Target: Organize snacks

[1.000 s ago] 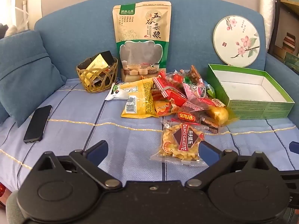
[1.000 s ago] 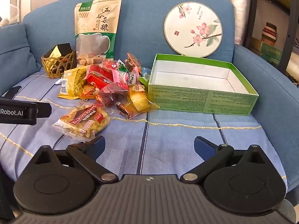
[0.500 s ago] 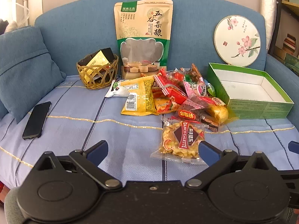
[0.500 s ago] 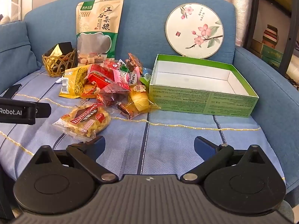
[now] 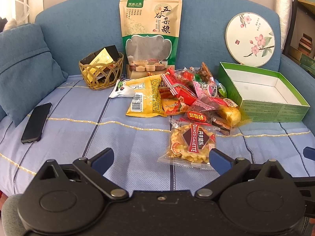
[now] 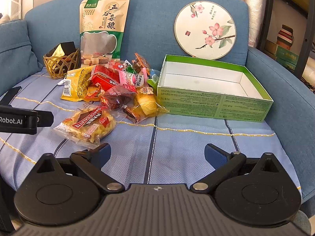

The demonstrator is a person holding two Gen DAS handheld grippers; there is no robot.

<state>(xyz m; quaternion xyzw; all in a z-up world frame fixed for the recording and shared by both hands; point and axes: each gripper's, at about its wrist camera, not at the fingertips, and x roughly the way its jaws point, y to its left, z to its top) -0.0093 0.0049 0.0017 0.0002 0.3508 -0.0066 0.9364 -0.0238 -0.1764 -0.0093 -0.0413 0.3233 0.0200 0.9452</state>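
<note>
Snacks point(image 5: 183, 100) lie heaped beside green box point(image 5: 261, 90).

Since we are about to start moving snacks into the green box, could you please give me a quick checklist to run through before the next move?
1. Left gripper jaws open, nothing held: ok.
2. Right gripper jaws open, nothing held: ok.
3. Green box open with room inside: ok.
4. Danco Galette packet lies apart from the snack pile, nearest the left gripper: ok.
5. Phone away from the pile: ok.
6. Whether the pile will shift when one pack is pulled: cannot tell.
</note>
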